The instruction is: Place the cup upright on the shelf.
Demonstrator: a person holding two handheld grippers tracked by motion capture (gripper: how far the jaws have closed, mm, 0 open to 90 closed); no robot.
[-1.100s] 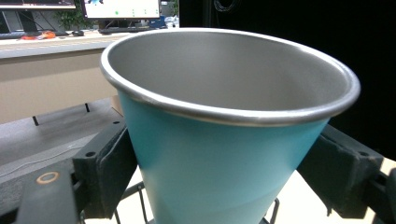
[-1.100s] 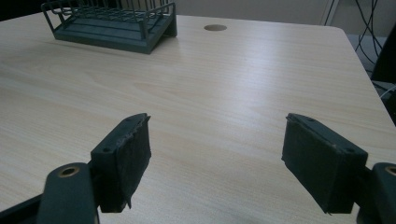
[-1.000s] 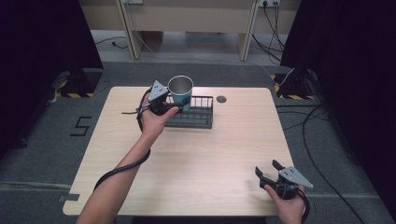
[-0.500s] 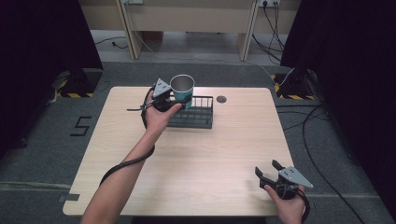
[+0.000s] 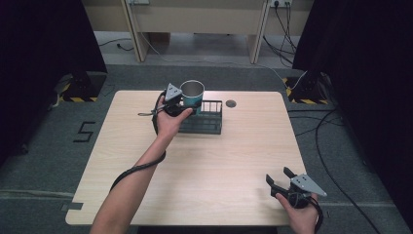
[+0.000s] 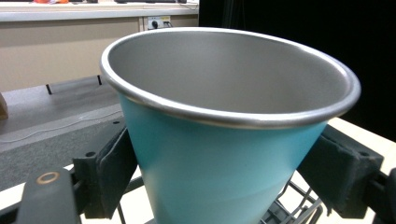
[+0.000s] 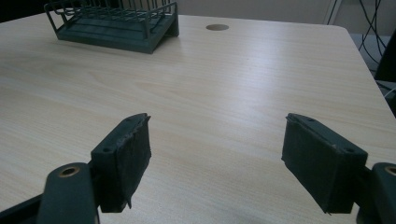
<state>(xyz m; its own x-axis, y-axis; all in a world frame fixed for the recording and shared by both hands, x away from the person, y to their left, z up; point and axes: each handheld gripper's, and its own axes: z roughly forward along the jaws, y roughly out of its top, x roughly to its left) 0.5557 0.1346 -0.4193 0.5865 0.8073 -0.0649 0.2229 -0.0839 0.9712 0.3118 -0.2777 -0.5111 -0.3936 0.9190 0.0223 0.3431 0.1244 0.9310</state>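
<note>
An upright teal cup (image 5: pixel 193 95) with a bare metal inside is held over the left end of a dark wire rack (image 5: pixel 207 122) at the back of the table. My left gripper (image 5: pixel 187 103) is shut on the cup. In the left gripper view both pads (image 6: pixel 114 168) press the teal cup (image 6: pixel 224 158) on its sides, and rack wires (image 6: pixel 289 210) show below it. I cannot tell if the cup touches the rack. My right gripper (image 5: pixel 278 174) stands open near the front right edge, nothing between its pads (image 7: pixel 126 158).
The wooden table (image 5: pixel 234 161) has a round cable hole (image 5: pixel 231 103) right of the rack. In the right gripper view the rack (image 7: pixel 116 23) and hole (image 7: pixel 217 27) lie far ahead. Cables run over the floor beyond the right edge.
The left gripper has carried the cup slightly right and farther back, over the rack's left end. The right gripper has stayed still.
</note>
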